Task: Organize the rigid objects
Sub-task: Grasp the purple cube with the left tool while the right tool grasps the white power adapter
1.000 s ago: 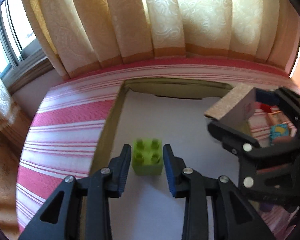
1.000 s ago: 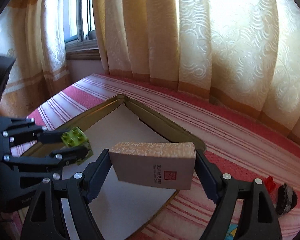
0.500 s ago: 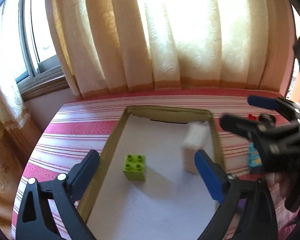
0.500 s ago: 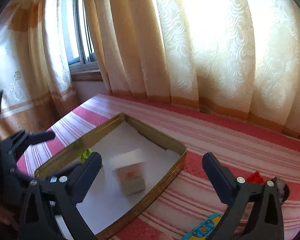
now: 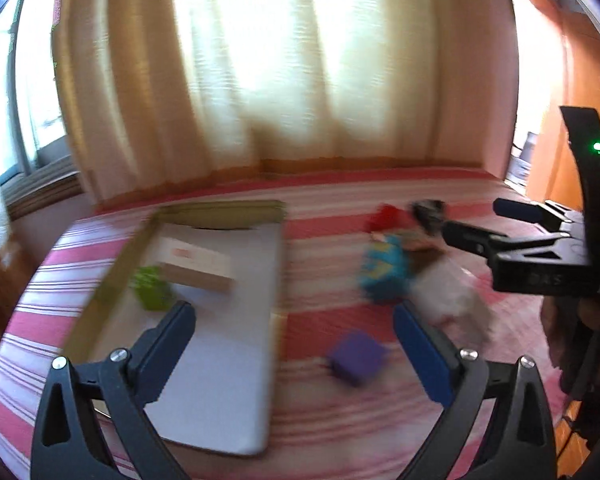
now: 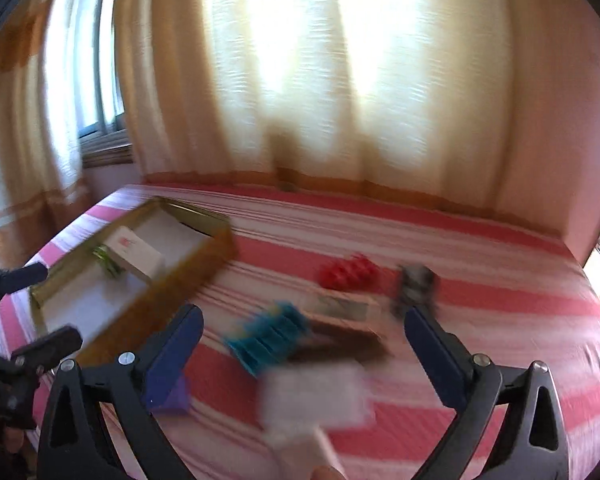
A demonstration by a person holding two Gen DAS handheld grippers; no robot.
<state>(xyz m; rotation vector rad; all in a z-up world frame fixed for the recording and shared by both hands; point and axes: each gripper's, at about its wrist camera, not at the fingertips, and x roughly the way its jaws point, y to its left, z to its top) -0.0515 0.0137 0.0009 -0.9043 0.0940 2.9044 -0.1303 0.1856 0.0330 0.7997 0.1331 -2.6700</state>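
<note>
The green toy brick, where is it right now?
In the left wrist view the green toy brick sits inside the gold-rimmed tray, near its left rim, right beside the tan box and held by neither tongs.

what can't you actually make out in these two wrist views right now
- Print on the tan box in the tray: left wrist view, motion blur smears it.
- Green brick: right wrist view, partly hidden behind the box and blurred.
- Purple block: right wrist view, mostly covered by a finger of the right tongs.
- Dark object beside the red brick: too blurred to identify.
- White item: blurred in both views.
</note>
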